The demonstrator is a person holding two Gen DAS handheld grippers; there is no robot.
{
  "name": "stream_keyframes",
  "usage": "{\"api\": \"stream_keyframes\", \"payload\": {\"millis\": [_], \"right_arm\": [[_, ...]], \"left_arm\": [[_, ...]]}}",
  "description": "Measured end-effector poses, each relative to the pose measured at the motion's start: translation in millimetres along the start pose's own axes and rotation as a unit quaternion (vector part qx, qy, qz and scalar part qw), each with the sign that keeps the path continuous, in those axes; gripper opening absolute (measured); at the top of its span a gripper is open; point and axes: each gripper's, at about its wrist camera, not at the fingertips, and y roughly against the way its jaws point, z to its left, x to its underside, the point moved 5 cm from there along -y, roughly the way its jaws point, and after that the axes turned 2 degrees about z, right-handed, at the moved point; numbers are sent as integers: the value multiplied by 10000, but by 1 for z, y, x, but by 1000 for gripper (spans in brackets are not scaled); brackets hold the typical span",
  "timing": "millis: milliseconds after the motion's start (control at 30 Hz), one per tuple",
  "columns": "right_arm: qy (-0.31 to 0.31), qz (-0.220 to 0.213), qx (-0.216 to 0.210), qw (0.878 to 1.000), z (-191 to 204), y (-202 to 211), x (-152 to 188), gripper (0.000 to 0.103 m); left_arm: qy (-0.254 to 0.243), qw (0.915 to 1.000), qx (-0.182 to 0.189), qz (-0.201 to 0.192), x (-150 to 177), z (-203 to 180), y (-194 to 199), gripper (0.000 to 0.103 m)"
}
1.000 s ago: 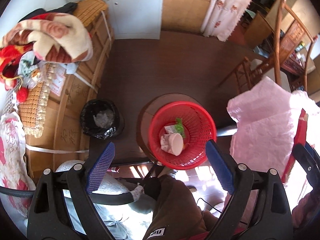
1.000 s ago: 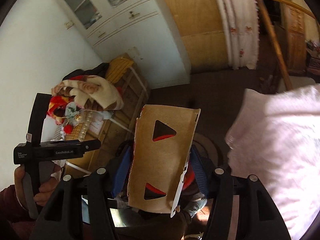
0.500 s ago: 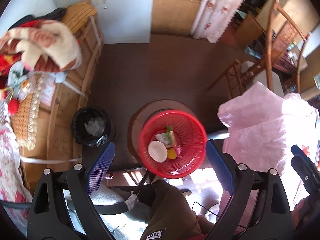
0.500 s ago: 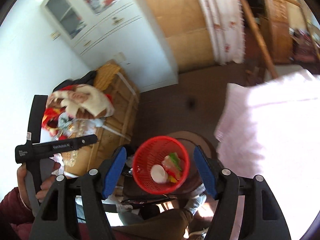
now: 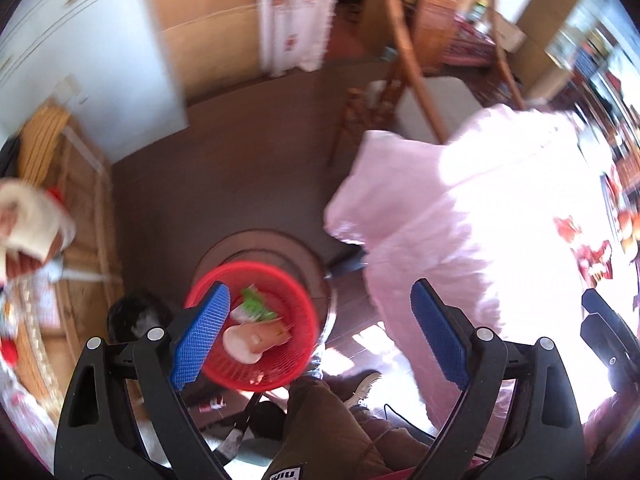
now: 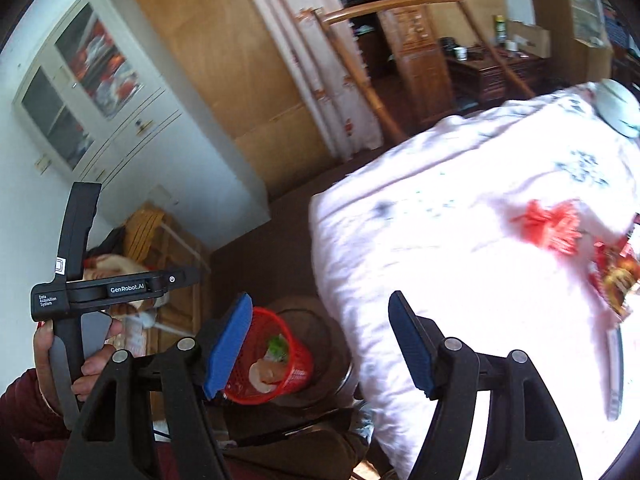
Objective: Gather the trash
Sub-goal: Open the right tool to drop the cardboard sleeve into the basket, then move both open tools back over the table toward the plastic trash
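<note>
My red basket [image 5: 256,276] sits on a round stool [image 5: 304,248] on the floor. It has holes all around and trash [image 5: 256,328] inside: a white cup, green wrapper, brown card. My left gripper [image 5: 316,332] is wide apart and empty. My right gripper [image 6: 320,344] just opened, nothing between.
</note>
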Motion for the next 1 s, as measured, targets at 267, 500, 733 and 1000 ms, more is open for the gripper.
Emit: {"api": "stream_keyframes", "payload": {"millis": [267, 500, 733, 1000], "right_arm": [[-868, -582, 733, 9918, -64, 50, 20, 71], [-1831, -1073, 1455, 9663, -122, 103, 56, 75], [-2754, -1498, 1948, 9294, -165, 138, 91, 75], [-3535, -1942, 2229, 8875, -188, 163, 127, 75]], "left_arm": [[-1164, 9921, 464, 73, -24, -95, -16, 89], [-2311, 9688, 873, 190, -19, -188, -27, 89], [-3205, 9404, 1126, 152, -1, -252, -27, 90], [-3666, 9223, 1216, 112, -3, -266, -25, 90]]}}
